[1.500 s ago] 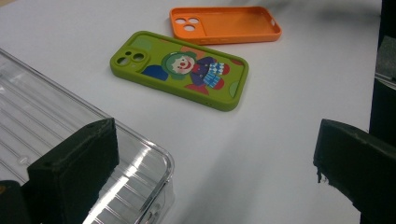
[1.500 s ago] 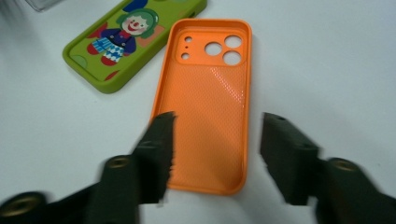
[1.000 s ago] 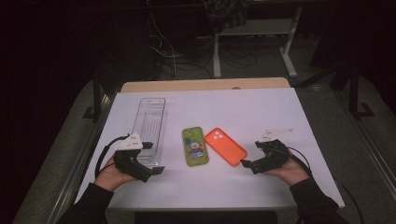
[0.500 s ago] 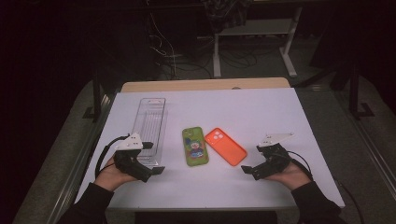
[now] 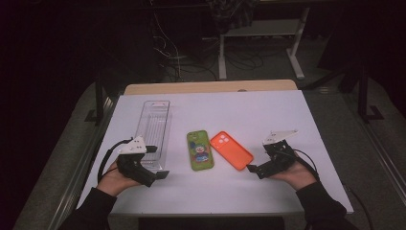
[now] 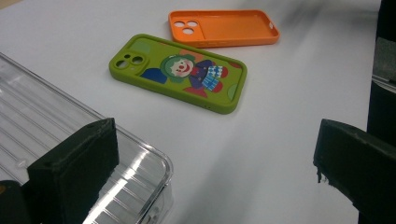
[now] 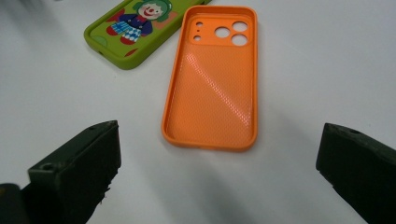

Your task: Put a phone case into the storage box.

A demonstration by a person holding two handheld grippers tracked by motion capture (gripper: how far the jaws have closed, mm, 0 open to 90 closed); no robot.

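Note:
An orange phone case (image 5: 231, 149) (image 7: 213, 77) (image 6: 223, 28) lies hollow side up on the white table (image 5: 239, 110), right of centre. A green phone case with a clown picture (image 5: 199, 150) (image 6: 180, 72) (image 7: 128, 26) lies flat just left of it. A clear plastic tray (image 5: 154, 132) (image 6: 60, 154) stands at the left. My left gripper (image 5: 160, 163) (image 6: 212, 163) is open at the tray's near end, one jaw over its corner. My right gripper (image 5: 253, 169) (image 7: 217, 172) is open with its jaws just short of the orange case's near end, nothing between them.
A wooden strip (image 5: 210, 87) runs along the table's far edge. Beyond it the dark floor holds cables (image 5: 177, 62) and a white desk frame (image 5: 258, 36). Bare table surface lies behind the cases and along the near edge.
My right gripper has shifted slightly back and to the right, away from the orange case. The left gripper and both cases have stayed put.

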